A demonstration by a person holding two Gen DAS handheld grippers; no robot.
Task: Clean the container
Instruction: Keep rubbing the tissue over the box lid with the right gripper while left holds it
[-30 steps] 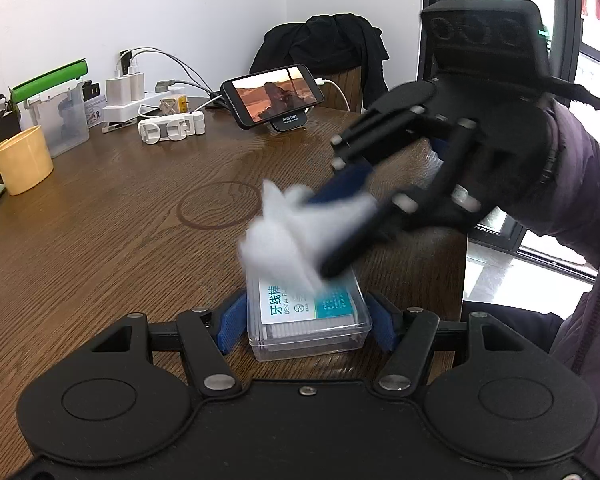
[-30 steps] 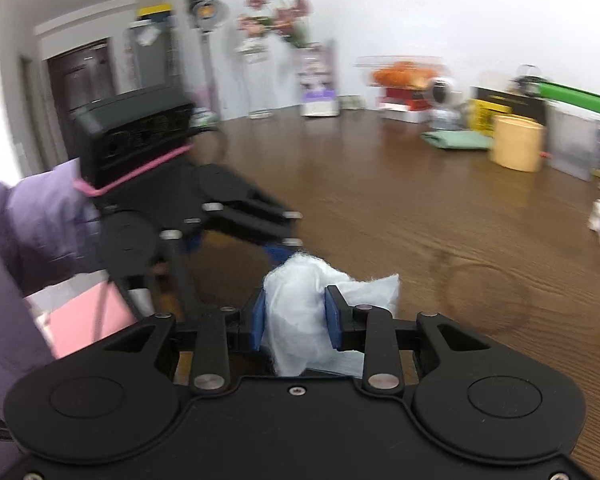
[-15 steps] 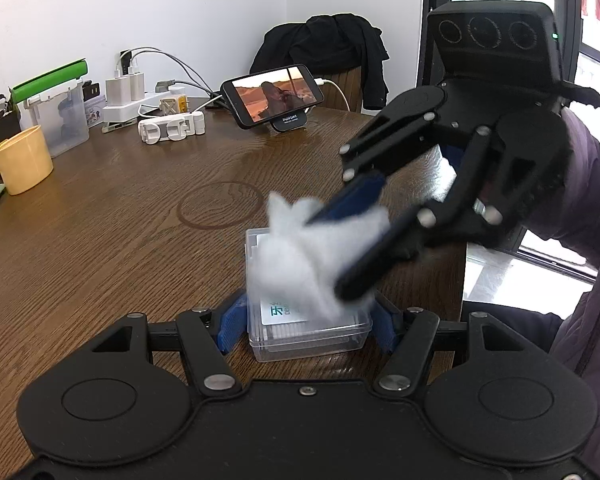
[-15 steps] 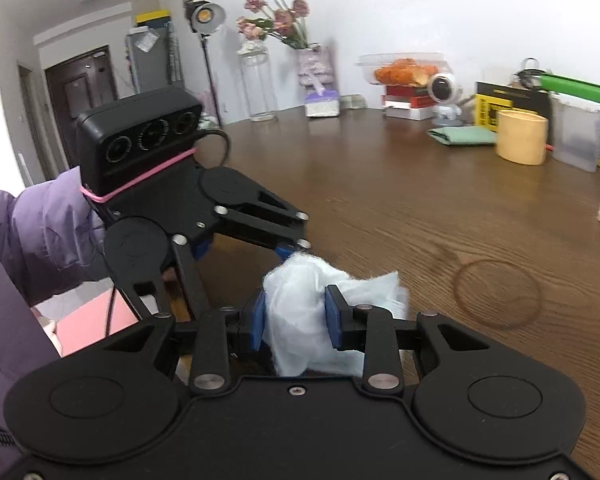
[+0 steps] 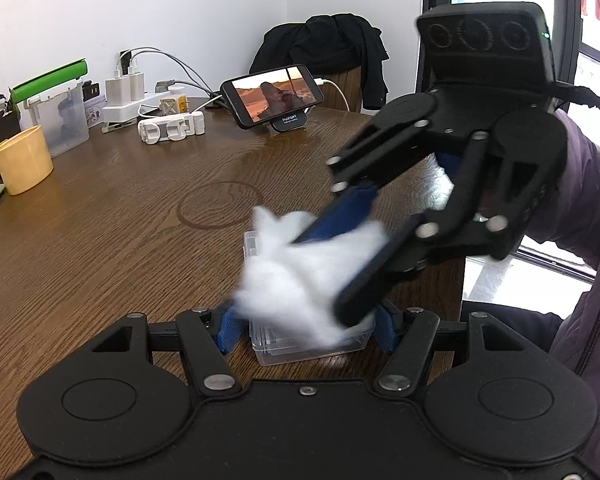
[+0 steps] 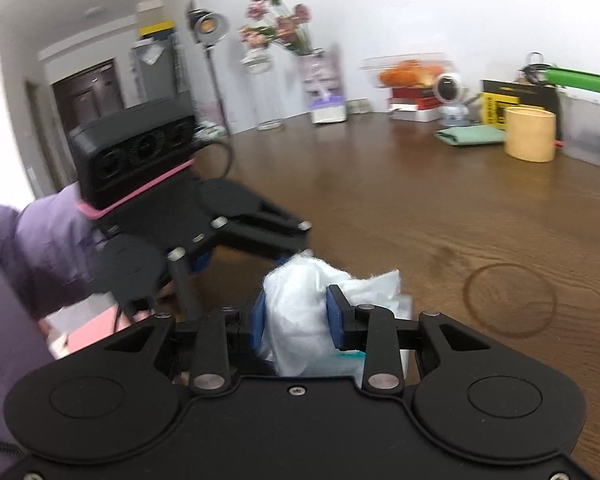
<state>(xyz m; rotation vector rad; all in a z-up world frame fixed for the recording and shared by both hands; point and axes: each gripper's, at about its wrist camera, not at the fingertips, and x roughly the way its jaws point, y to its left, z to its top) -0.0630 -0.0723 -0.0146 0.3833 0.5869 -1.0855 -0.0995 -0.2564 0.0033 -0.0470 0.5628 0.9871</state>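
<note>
White wad (image 5: 300,276) now nearer over held clear container (image 5: 312,344)

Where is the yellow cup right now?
In the left wrist view the yellow cup stands at the table's far left edge, beside the clear box with the green lid.

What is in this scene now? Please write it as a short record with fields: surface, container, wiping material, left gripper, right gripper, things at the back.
surface: brown wooden table with a dark ring mark
container: small clear plastic box, lying flat near the table edge
wiping material: white crumpled wipe, pressed on the box top
left gripper: fingers closed on the box sides
right gripper: fingers closed on the wipe, above the box
things at the back: yellow cup, phone on a stand, white chargers
</note>
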